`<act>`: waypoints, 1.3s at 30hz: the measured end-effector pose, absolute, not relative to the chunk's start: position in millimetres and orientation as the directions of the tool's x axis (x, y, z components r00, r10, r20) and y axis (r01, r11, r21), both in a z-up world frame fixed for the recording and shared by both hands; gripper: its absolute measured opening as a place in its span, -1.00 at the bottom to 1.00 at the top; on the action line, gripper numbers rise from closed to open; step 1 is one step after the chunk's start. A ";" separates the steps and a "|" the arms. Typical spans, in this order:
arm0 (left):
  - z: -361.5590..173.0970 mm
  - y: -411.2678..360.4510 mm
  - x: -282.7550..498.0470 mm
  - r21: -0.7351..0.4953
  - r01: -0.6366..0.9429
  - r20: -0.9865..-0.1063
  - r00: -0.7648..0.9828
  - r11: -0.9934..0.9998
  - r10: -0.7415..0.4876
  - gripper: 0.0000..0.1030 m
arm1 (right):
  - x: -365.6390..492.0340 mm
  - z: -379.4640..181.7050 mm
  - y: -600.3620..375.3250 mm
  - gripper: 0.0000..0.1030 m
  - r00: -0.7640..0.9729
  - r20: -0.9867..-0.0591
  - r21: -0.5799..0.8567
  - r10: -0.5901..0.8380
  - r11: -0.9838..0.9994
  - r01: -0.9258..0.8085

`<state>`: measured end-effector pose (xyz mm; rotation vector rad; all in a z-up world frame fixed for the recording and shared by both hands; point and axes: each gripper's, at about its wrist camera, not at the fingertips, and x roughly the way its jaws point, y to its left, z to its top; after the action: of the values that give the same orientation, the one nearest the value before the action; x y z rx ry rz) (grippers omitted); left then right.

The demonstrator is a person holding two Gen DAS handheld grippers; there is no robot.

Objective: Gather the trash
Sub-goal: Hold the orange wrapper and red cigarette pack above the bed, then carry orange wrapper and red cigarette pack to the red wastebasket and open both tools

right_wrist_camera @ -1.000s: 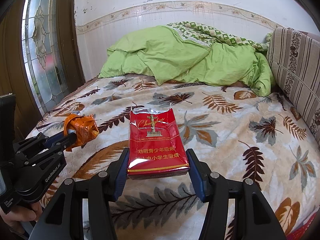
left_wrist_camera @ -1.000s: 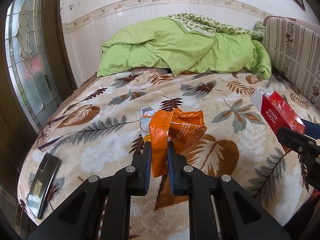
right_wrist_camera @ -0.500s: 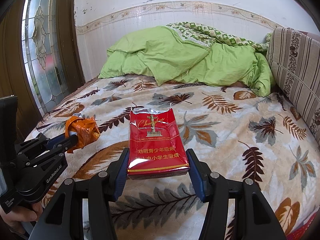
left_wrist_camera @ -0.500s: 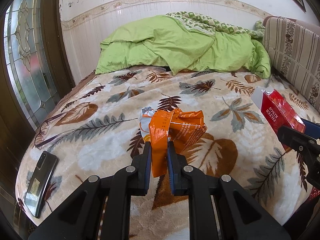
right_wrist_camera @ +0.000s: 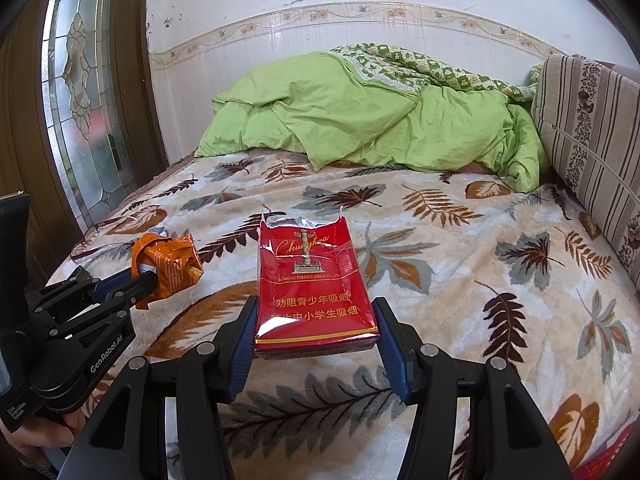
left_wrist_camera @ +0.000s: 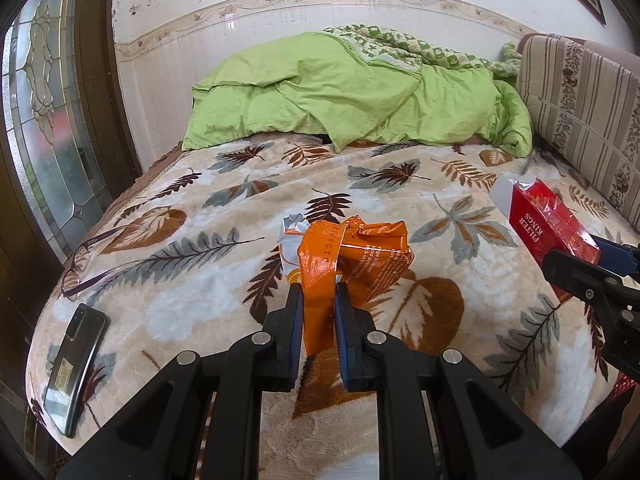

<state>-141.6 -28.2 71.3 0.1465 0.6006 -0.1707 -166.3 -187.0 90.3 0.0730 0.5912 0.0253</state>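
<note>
The left gripper (left_wrist_camera: 317, 312) was clamped on a crumpled orange wrapper (left_wrist_camera: 352, 256), its blue-padded fingers pressed against a narrow fold of the foil while the bulk of the wrapper stood forward of the tips, above the leaf-patterned blanket (left_wrist_camera: 200, 280); whether the wrapper touched the blanket could not be determined. A scrap of silver-white lining showed at the wrapper's far left edge, and its small print was too distorted to read in full. The right gripper (right_wrist_camera: 314, 330) was clamped on a red cigarette pack (right_wrist_camera: 310, 276), one finger at each long side near the pack's lower end; the torn foil top pointed away from the gripper. The pack's underside was hidden. In the left wrist view the same pack (left_wrist_camera: 548, 224) appeared to the right of the left gripper, partly covered by the right gripper's black finger, with the lettering "FILTER KINGS" visible upside down. In the right wrist view the wrapper (right_wrist_camera: 170, 264) lay to the left of the pack, held in the left gripper (right_wrist_camera: 142, 280), whose handle was cut off at the frame edge. A dark phone (left_wrist_camera: 76, 364) lay on the blanket well to the left of the left gripper, near the bed edge. A pair of eyeglasses (left_wrist_camera: 92, 260) lay beyond the phone, thin-framed and hard to make out. A green duvet (left_wrist_camera: 340, 92) was heaped at the far end of the bed.
</note>
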 end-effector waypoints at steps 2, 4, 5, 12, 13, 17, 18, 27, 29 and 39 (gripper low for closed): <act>71.8 -29.0 -142.1 0.087 0.207 -0.573 0.811 0.975 -0.121 -0.73 | -166.3 90.3 -187.0 0.14 0.830 -0.556 0.076 0.045 0.997 -0.003; 71.9 -28.9 -142.4 0.085 0.210 -0.575 0.809 0.974 -0.124 -0.73 | -166.3 90.4 -187.0 0.14 0.830 -0.556 0.076 0.044 0.997 -0.002; 72.3 -28.3 -141.6 0.085 0.212 -0.575 0.808 0.974 -0.125 -0.73 | -166.4 90.4 -187.1 0.14 0.830 -0.555 0.076 0.044 0.997 -0.003; 74.0 -29.2 -141.9 0.082 0.221 -0.578 0.805 0.972 -0.135 -0.73 | -166.4 90.3 -187.8 0.14 0.830 -0.556 0.076 0.046 0.997 -0.004; 74.1 -29.7 -142.2 0.082 0.223 -0.577 0.805 0.971 -0.136 -0.73 | -166.5 90.4 -187.6 0.14 0.830 -0.556 0.076 0.045 0.997 -0.003; 74.5 -31.3 -141.2 0.083 0.233 -0.578 0.804 0.969 -0.143 -0.73 | -167.0 90.8 -190.4 0.14 0.830 -0.555 0.077 0.044 0.997 -0.001; 74.5 -31.5 -141.4 0.083 0.236 -0.578 0.803 0.968 -0.146 -0.73 | -168.0 91.0 -191.8 0.14 0.831 -0.555 0.078 0.042 0.997 0.001; 75.3 -32.8 -140.8 0.083 0.258 -0.580 0.798 0.963 -0.164 -0.73 | -170.1 92.3 -197.9 0.14 0.833 -0.553 0.083 0.034 0.996 0.014; 75.9 -34.0 -140.9 0.077 0.264 -0.581 0.796 0.961 -0.172 -0.73 | -170.7 92.5 -198.2 0.14 0.834 -0.550 0.086 0.030 0.996 0.021; 87.8 -58.6 -158.2 0.005 0.360 -0.584 0.759 0.933 -0.289 -0.73 | -212.6 105.9 -230.7 0.14 0.847 -0.532 0.138 -0.016 0.985 0.105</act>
<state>-158.2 -58.6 87.8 0.1195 0.6150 -0.3545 -212.6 -230.7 105.9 0.1647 0.5581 -0.0638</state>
